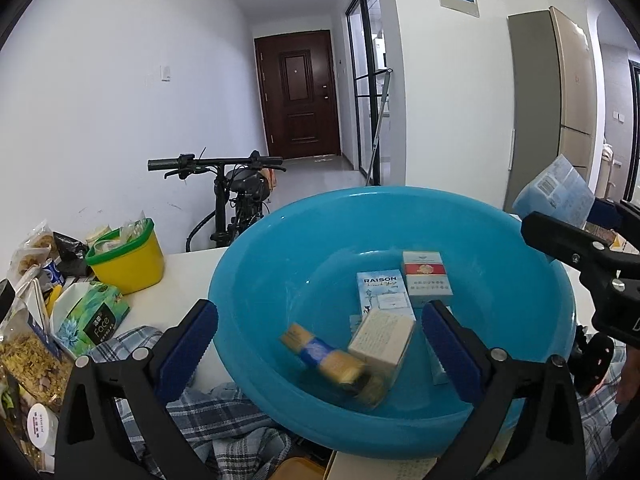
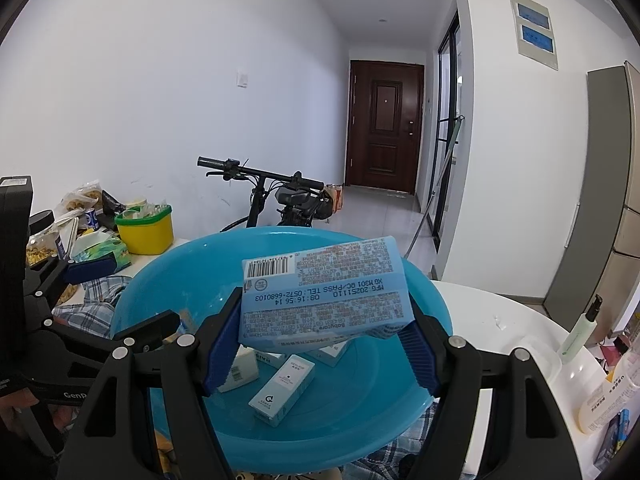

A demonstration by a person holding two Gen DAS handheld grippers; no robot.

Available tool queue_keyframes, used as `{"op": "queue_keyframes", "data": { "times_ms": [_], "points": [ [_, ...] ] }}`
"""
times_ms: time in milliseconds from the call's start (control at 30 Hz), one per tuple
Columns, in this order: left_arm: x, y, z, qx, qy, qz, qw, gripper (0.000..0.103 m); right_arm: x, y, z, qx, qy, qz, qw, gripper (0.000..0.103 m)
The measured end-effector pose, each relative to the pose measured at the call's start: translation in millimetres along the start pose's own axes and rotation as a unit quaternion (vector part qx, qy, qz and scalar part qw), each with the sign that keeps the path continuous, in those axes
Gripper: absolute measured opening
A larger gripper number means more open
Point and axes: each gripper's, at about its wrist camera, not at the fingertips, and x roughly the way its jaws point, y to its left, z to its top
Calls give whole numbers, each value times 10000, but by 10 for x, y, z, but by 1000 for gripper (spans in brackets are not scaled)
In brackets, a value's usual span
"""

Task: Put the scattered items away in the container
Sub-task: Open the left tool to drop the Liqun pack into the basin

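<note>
A blue plastic basin (image 1: 260, 280) (image 2: 160, 280) sits on the white table and holds several small boxes. In the left wrist view a yellow and blue packet (image 1: 326, 354) looks blurred, falling into the basin between the open fingers of my left gripper (image 1: 320, 344). A cream box (image 1: 380, 338), a Raison box (image 1: 382, 290) and a red and white pack (image 1: 426, 276) lie inside. My right gripper (image 2: 320, 344) is shut on a light blue wipes pack (image 2: 324, 300), held above the basin; it shows at the right in the left wrist view (image 1: 556, 194).
A yellow tub with green rim (image 1: 128, 258), a green tissue pack (image 1: 94, 316) and snack bags stand at the left. A plaid cloth (image 1: 224, 424) lies under the basin. Bottles (image 2: 580, 328) stand at the right. A bicycle (image 1: 236, 196) stands behind the table.
</note>
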Motion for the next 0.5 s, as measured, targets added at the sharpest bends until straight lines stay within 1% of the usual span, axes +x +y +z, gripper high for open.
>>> {"op": "queue_keyframes", "data": {
  "times_ms": [500],
  "points": [
    [21, -18, -14, 31, 52, 84, 9999, 103, 10, 16, -13, -5, 10, 0, 10000, 71]
  ]
}}
